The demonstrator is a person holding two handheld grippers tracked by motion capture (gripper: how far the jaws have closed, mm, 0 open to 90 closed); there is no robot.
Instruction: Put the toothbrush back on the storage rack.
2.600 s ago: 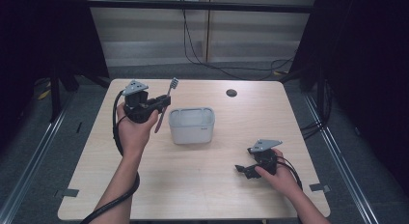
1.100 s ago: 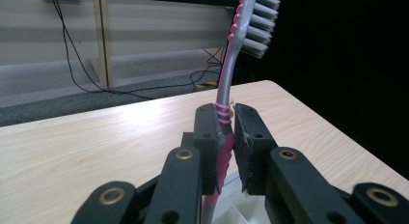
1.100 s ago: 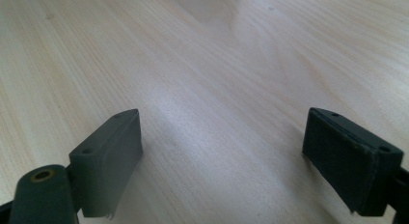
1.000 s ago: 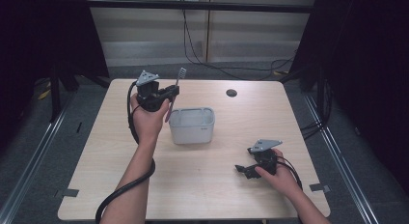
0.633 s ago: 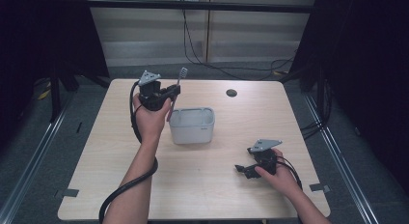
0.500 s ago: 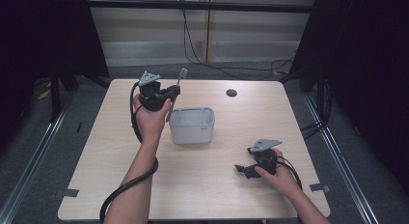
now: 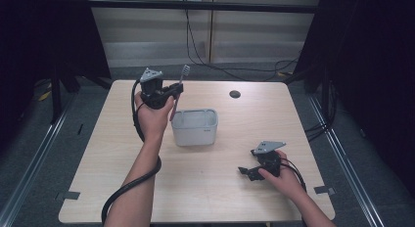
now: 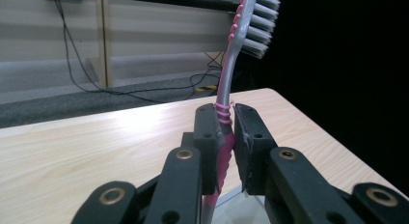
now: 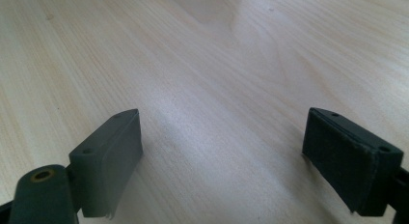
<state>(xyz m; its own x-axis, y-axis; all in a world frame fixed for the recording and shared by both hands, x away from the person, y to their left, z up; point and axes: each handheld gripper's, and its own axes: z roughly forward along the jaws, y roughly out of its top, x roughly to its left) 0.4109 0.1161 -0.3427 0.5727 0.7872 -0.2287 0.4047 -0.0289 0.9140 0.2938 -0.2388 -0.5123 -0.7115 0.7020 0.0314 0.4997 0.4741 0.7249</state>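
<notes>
A pink and grey toothbrush [image 8: 226,96] stands nearly upright, bristles at the top, clamped between the jaws of my left gripper [image 8: 225,137]. In the high view that left gripper [image 7: 172,91] is raised above the left rim of a grey rectangular tub [image 7: 195,127], and the toothbrush [image 7: 179,90] hangs with its lower end over the tub's left side. My right gripper [image 7: 248,171] rests on the table at the front right, jaws wide apart with nothing between them; the right gripper [image 9: 224,156] looks along bare wood.
A small dark round disc [image 7: 235,94] lies near the table's far edge. The wooden table [image 7: 98,153] has bare room at the left and front. Cables [image 7: 230,68] run along the floor behind the table, and dark curtains hang on both sides.
My left gripper has carried the toothbrush from the table's left towards the far side and over the tub's left rim. In the last second it has barely moved. The right gripper has stayed put.
</notes>
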